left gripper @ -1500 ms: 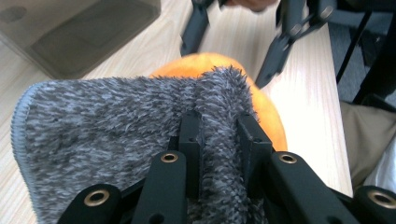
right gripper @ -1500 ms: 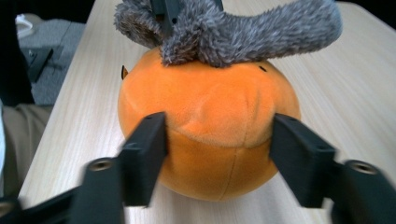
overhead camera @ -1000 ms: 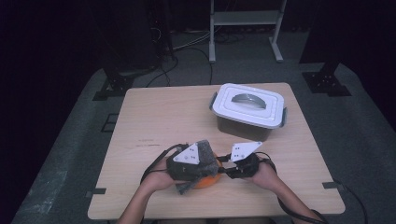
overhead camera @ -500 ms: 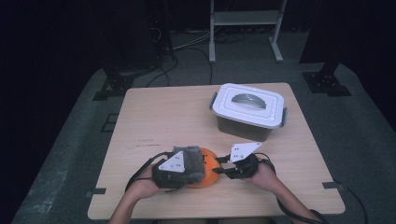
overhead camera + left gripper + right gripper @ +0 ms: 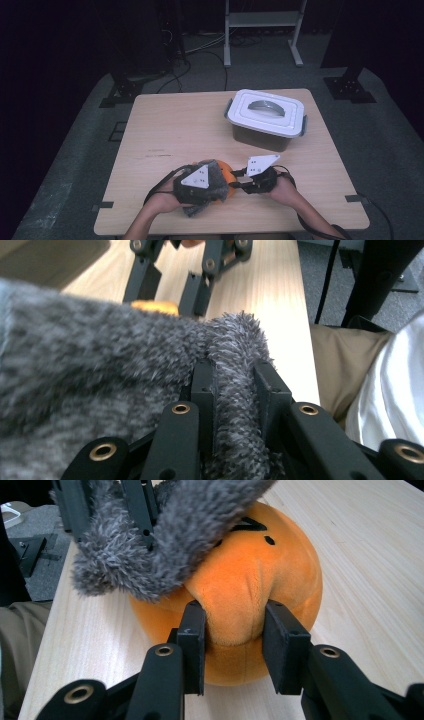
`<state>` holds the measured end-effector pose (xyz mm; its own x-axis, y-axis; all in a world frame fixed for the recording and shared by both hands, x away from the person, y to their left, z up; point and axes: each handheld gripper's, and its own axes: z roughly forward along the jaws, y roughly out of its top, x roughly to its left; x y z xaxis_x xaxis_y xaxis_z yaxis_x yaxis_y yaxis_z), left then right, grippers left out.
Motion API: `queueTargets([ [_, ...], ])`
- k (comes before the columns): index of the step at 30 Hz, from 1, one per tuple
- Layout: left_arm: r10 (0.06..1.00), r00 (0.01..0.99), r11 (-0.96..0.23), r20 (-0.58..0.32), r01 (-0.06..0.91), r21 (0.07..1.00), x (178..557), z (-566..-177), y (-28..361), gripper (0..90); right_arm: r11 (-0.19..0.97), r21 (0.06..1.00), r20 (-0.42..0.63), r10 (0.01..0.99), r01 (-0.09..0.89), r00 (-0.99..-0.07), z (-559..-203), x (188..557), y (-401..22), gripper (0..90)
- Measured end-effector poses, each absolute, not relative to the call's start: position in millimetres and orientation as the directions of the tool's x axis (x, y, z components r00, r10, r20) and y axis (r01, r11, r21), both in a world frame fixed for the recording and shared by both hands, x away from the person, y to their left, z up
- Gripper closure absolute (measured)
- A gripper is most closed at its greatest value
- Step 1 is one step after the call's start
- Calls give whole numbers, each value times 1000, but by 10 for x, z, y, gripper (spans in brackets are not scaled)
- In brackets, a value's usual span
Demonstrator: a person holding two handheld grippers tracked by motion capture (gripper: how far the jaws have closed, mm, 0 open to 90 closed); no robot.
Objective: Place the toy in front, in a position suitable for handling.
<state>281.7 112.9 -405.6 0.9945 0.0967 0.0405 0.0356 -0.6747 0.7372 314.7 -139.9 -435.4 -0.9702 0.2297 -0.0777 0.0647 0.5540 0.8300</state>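
Note:
An orange plush toy (image 5: 270, 565) lies near the table's front edge (image 5: 227, 176). My right gripper (image 5: 235, 625) is shut on a fold of its side, coming in from the right in the high view (image 5: 240, 186). A grey fuzzy cloth (image 5: 100, 365) drapes over the toy's top and left (image 5: 212, 175). My left gripper (image 5: 235, 375) is shut on a rolled edge of that cloth, sitting left of the toy (image 5: 217, 189). The toy's orange (image 5: 150, 306) peeks past the cloth, with the right gripper (image 5: 170, 282) beyond it. The grey cloth (image 5: 165, 545) hides part of the toy's black face marks.
A white lidded container (image 5: 266, 116) with a grey handle stands at the back right of the wooden table (image 5: 170, 125). The person's lap lies just past the front edge. A metal stand (image 5: 262, 20) and cables are on the floor behind.
My left gripper, with the grey cloth, has shifted slightly left and toward the front edge, so more orange shows between the grippers. The right gripper has stayed put.

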Motion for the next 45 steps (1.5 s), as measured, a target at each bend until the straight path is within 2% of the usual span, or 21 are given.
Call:
queueTargets([
  [5,122,992,-683,37,57,729,2774,-4081,1305,744,550,832,-74,236,70,-969,-4353,3149,-1392,644],
  [10,174,984,-639,29,91,764,2829,-3987,1485,744,548,833,-73,245,76,-967,-4354,3158,-1403,644],
  [13,205,978,-600,39,94,794,2887,-3877,1510,744,552,832,-83,240,66,-967,-4350,3151,-1397,644],
  [17,218,975,-606,44,100,789,2987,-3822,1428,744,559,828,-100,231,48,-968,-4338,3122,-1378,638],
  [21,200,979,-664,42,104,740,3009,-3948,1338,743,547,836,-106,236,42,-966,-4333,3111,-1400,506],
  [24,202,979,-644,6,129,754,3000,-4006,1377,743,531,844,-69,239,71,-969,-4337,3134,-1442,416],
  [27,201,979,-649,1,133,749,2986,-4011,1407,744,529,844,-43,237,91,-971,-4362,3161,-1431,388],
  [29,205,979,-652,2,135,746,2985,-4003,1407,743,524,846,-30,236,101,-971,-4365,3168,-1400,415],
  [33,191,982,-623,-14,132,771,2993,-3911,1361,743,535,840,-49,242,92,-969,-4358,3176,-1361,574],
  [35,175,985,-619,1,109,778,2995,-3827,1288,743,535,841,-60,237,78,-970,-4350,3159,-1364,613],
  [42,125,991,-662,46,49,748,3034,-3733,976,743,557,830,-106,199,23,-974,-4331,3067,-1315,647],
  [45,142,989,-662,30,73,746,3063,-3769,968,743,564,825,-103,202,29,-974,-4350,3080,-1343,669],
])
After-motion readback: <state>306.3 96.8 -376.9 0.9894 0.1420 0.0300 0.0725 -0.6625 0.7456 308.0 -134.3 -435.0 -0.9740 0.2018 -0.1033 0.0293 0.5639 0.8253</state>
